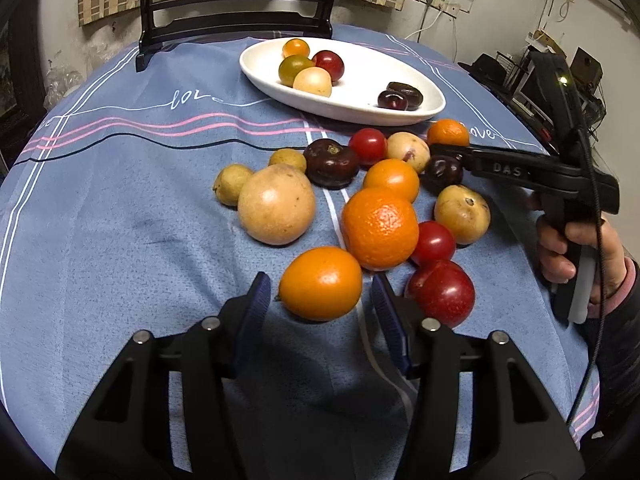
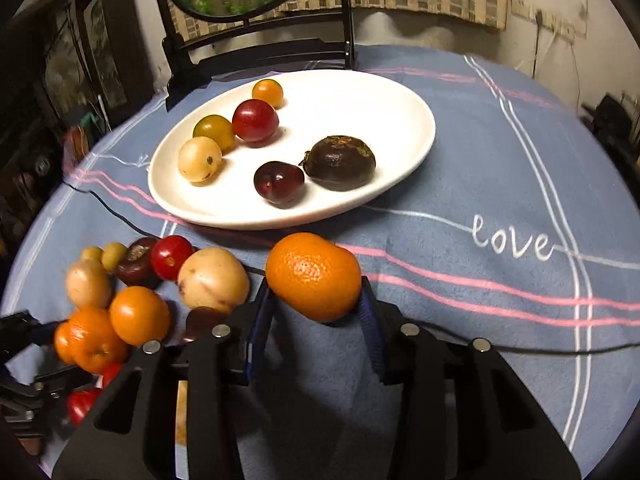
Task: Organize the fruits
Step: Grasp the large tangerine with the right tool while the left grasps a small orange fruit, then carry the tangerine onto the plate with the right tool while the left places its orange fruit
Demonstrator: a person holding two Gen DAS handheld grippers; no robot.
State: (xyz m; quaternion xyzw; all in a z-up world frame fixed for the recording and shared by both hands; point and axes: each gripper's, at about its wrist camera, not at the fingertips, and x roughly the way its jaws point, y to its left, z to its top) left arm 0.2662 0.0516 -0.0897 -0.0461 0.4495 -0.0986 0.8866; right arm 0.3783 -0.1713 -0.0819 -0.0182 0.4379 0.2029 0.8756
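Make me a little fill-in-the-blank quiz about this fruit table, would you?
1. The white plate holds ____ fruits.
2. The right hand-held gripper grips a ____.
3. The tablecloth bears the word "____".
4. The left hand-held gripper, open, straddles a fruit coloured ____.

Missing words: six; mandarin; love; orange
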